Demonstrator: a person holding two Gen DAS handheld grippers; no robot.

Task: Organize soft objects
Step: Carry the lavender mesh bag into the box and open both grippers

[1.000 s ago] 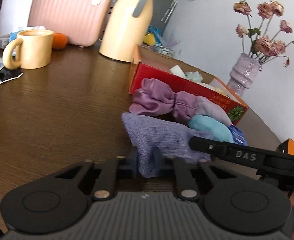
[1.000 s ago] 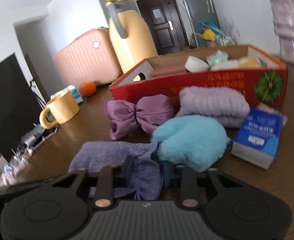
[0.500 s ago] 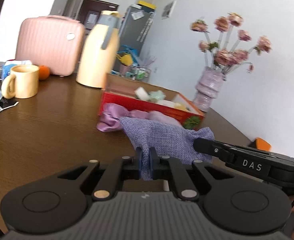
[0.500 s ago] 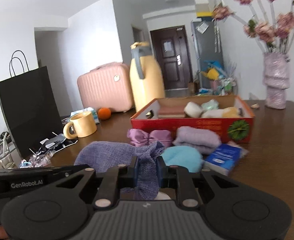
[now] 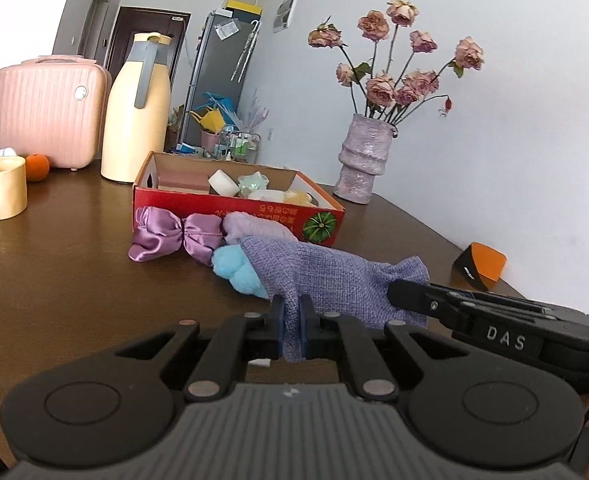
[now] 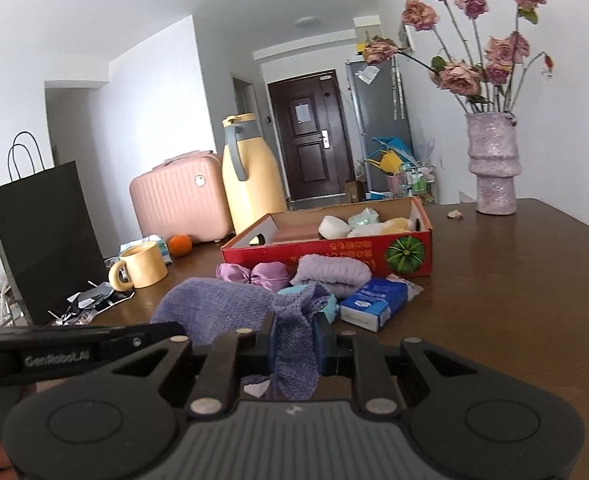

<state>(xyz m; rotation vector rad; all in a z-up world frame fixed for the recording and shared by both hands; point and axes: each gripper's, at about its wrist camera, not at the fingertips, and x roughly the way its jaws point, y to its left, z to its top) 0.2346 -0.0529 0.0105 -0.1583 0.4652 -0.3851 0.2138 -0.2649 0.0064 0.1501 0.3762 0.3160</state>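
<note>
Holding one purple cloth (image 5: 326, 276) between them above the bench (image 5: 54, 280), the left claw (image 5: 292, 330) is pinched fully shut on one edge and the right claw (image 6: 294, 342) is clamped on a thicker bunch. Light, limp and loosely woven, it should sag and crumple; edges or corners look the best hold.

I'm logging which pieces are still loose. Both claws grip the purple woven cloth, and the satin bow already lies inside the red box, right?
Not quite. Both claws, left claw and right claw, do grip the purple woven cloth, but the satin bow lies on the table in front of the red box, as the left wrist view shows.
</note>
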